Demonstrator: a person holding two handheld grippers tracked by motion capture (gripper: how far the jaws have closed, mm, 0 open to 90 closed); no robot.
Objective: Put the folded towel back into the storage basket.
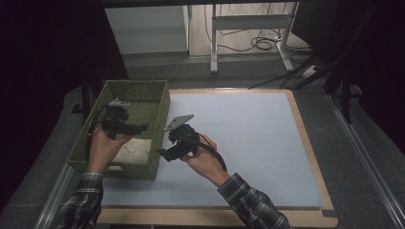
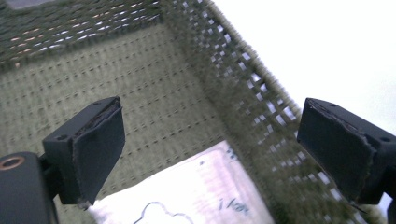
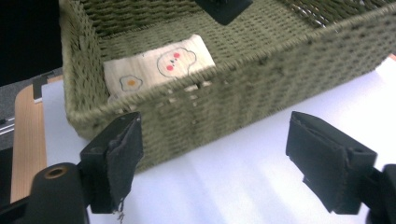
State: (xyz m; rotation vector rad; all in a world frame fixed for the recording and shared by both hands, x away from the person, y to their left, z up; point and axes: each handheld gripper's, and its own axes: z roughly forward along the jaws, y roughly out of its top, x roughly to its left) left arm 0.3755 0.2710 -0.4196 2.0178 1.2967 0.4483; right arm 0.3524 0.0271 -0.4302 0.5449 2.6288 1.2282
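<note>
A green woven basket (image 1: 129, 169) stands at the left of the white mat (image 1: 248, 138). A folded cream cloth (image 1: 133, 150) with egg drawings lies flat in its near end. My left gripper (image 1: 143, 128) hovers over the basket's inside, open, with nothing between its jaws. In the left gripper view the jaws frame the basket's wall (image 2: 243, 102) and the cloth (image 2: 201, 196) below. My right gripper (image 1: 165, 153) is open just outside the basket's right wall, above the mat. The right gripper view faces the basket (image 3: 243, 93) and the cloth (image 3: 154, 65), with the left gripper's tip (image 3: 224, 9) at the top.
The mat lies on a wooden table top whose edge (image 1: 310, 143) shows at the right and front. Beyond the table stand a desk frame (image 1: 248, 24) and floor cables. The far half of the basket holds nothing.
</note>
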